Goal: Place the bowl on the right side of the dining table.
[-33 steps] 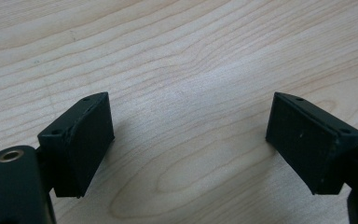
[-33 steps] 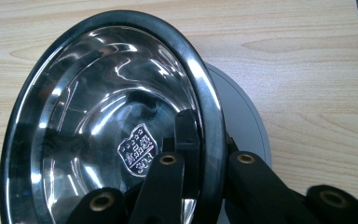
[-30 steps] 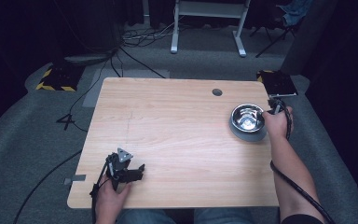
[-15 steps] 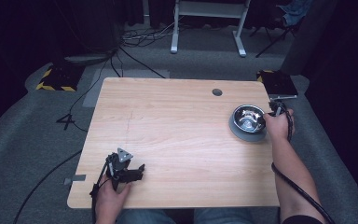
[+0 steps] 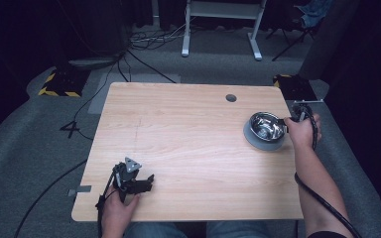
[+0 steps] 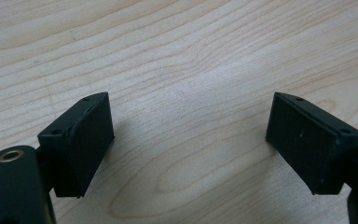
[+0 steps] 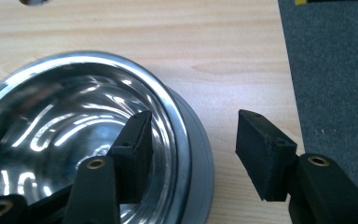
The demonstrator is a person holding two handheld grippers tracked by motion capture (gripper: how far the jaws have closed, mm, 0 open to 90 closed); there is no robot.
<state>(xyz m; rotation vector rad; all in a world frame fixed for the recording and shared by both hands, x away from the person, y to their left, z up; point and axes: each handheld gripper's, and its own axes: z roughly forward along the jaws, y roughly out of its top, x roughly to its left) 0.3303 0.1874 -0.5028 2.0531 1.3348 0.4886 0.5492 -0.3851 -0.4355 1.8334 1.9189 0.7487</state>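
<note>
Bowl, steel and shiny, is being found toward 3 o'clock on the table, seated on a grey disc that is touching its underside; the cable hole is lying near 1 o'clock, well apart from both.

Right gripper is being held at the bowl's 3 o'clock rim with its jaws apart; in the right gripper view one jaw is being carried inside the rim, over the polished wall, and the other outside it above bare wood, so the rim is being straddled but not clamped; whether the inner jaw is touching metal cannot be told.

Left gripper is being rested near 7 o'clock, well apart from the bowl, its jaws being kept wide over empty wood, with nothing between them.

Risks are being judged as follows: the rim is thin, curved and slick, so a shallow bite is likely to slip; the bowl may be tilted or dragged off the disc if it is being lifted from one side; the table edge is being approached closely on that side, so a skid outward could send the bowl to the floor.
</note>
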